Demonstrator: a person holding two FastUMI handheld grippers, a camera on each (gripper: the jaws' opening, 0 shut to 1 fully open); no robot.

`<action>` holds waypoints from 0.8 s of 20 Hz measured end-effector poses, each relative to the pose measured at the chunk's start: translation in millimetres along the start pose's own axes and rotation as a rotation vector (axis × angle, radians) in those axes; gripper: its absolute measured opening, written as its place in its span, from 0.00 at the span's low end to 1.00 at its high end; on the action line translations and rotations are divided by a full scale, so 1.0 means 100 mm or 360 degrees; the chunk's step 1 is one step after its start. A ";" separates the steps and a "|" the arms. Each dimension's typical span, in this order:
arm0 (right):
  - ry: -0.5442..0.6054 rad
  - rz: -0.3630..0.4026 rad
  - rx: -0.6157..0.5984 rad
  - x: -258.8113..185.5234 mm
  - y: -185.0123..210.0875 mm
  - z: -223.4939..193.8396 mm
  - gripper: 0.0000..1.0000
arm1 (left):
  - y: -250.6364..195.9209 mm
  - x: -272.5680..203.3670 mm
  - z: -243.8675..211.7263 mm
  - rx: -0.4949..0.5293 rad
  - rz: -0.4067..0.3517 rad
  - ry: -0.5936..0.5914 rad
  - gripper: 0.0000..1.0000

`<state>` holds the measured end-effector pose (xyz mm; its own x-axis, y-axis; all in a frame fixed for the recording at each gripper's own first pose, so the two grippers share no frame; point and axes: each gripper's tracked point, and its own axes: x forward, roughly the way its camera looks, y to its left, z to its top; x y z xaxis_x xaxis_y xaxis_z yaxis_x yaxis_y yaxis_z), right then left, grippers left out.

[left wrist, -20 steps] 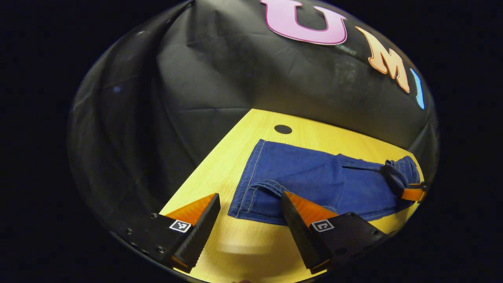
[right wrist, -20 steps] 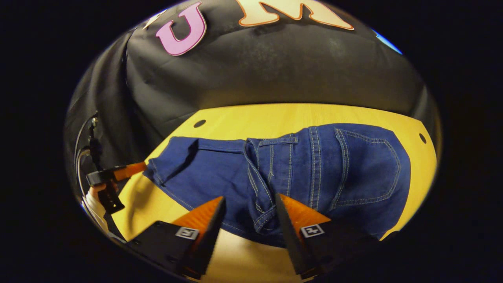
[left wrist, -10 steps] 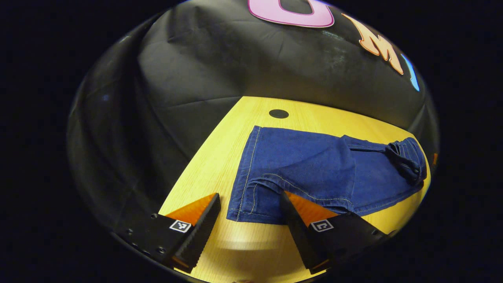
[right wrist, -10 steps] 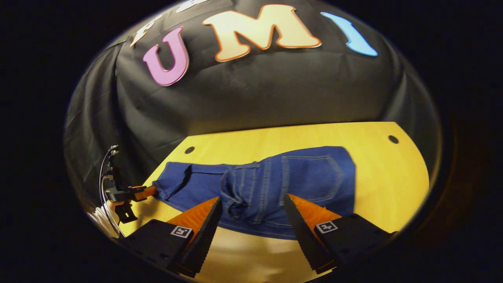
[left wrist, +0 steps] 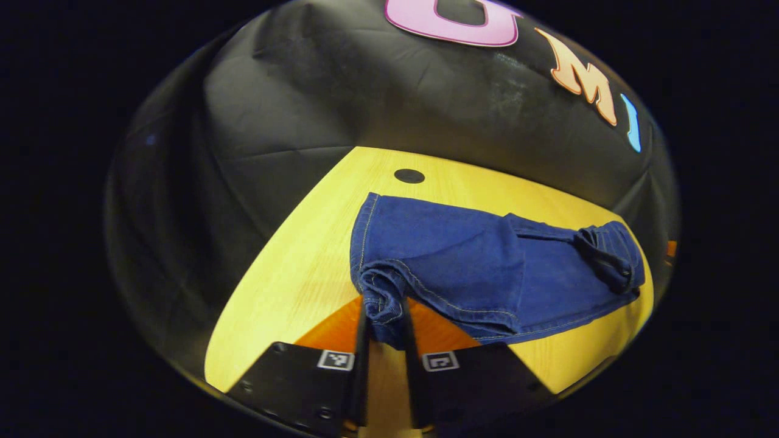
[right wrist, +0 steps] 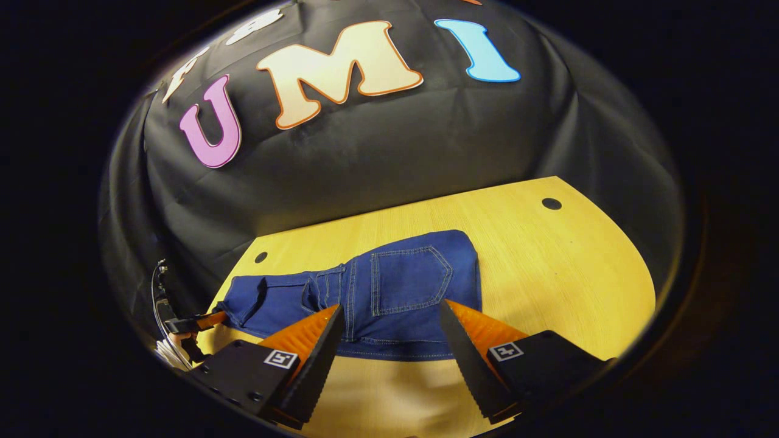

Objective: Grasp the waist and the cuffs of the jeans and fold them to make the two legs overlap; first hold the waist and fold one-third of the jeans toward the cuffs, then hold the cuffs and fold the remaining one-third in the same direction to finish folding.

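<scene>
1. In the left gripper view, the left tool (left wrist: 384, 316) sits at the bottom with its two fingers drawn close together, clamping a bunched corner of the jeans' cuffs (left wrist: 382, 298) between them.
2. Just past that pinch, the jeans (left wrist: 481, 267) lie across the yellow wood-grain worktop (left wrist: 286, 286), running away to the right. The denim near the fingers is rolled and puckered; farther along it lies flatter.
3. At the far right end of the jeans in this view, the waist (left wrist: 608, 258) is folded over onto the legs and forms a thicker ridge.
4. Beyond the jeans, a round dark hole (left wrist: 409, 176) is set in the worktop near its back edge, and the black cloth wall rises behind it.
5. In the right gripper view, the right tool (right wrist: 389, 340) has its fingers spread wide apart with nothing between them, above the near edge of the jeans.
6. Just ahead of those fingers lies the folded-over waist part with its back pocket (right wrist: 411, 280) facing up, flat on the worktop.
7. Farther left in that view, the left tool appears small at the cuff end, touching the denim, with a cable (right wrist: 159, 292) behind it.
8. Two round holes mark the worktop's far side, one left, one right.
</scene>
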<state>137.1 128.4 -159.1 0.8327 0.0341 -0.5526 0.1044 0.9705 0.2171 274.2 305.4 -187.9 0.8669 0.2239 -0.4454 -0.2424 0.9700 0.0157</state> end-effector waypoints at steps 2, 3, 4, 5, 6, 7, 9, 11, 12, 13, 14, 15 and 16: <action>0.0002 0.0001 -0.0016 -0.05 0.00 -0.01 0.93 | 0.00 0.00 0.00 -0.0041 -0.0002 0.0001 0.11; 0.0005 -0.0003 -0.0024 -0.07 0.00 -0.03 0.98 | -0.01 -0.01 0.00 -0.0071 -0.0007 0.0003 0.06; 0.0005 -0.0008 -0.0027 -0.09 -0.02 -0.03 0.98 | -0.02 -0.04 0.00 -0.0117 -0.0021 0.0011 0.06; 0.0002 -0.0015 -0.0024 -0.10 -0.04 -0.01 0.98 | -0.06 -0.08 0.05 -0.0168 -0.0054 0.0006 0.00; 0.0002 -0.0021 -0.0014 -0.12 -0.06 -0.02 0.98 | -0.11 -0.10 0.12 -0.0230 -0.0107 -0.0031 0.00; -0.0001 -0.0027 -0.0003 -0.14 -0.10 -0.01 0.93 | -0.20 -0.16 0.22 -0.0288 -0.0162 -0.0073 0.00; -0.0024 -0.0035 0.0018 -0.19 -0.16 0.03 0.98 | -0.40 -0.28 0.42 -0.0311 -0.0231 -0.0127 0.00; -0.0051 -0.0030 0.0032 -0.27 -0.22 0.08 0.94 | -0.67 -0.41 0.57 -0.0281 -0.0315 -0.0168 0.00; -0.0059 -0.0036 0.0026 -0.30 -0.27 0.08 0.98 | -0.83 -0.49 0.66 -0.0282 -0.0377 -0.0193 0.00; -0.0066 -0.0049 0.0021 -0.33 -0.35 0.10 0.98 | -1.07 -0.55 0.79 -0.0289 -0.0442 -0.0219 0.00; -0.0066 -0.0052 0.0025 -0.39 -0.43 0.11 0.93 | -1.31 -0.61 0.89 -0.0292 -0.0502 -0.0236 0.00; -0.0072 -0.0053 0.0035 -0.43 -0.51 0.12 0.93 | -1.54 -0.66 0.96 -0.0284 -0.0555 -0.0247 0.00; -0.0081 -0.0051 0.0047 -0.48 -0.59 0.13 0.98 | -1.75 -0.68 1.00 -0.0270 -0.0597 -0.0249 0.00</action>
<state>98.4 66.3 -134.7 0.8552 -0.0099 -0.5181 0.1467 0.9635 0.2238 301.6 129.5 -70.6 0.9609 -0.1169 -0.2510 0.0451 0.9605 -0.2747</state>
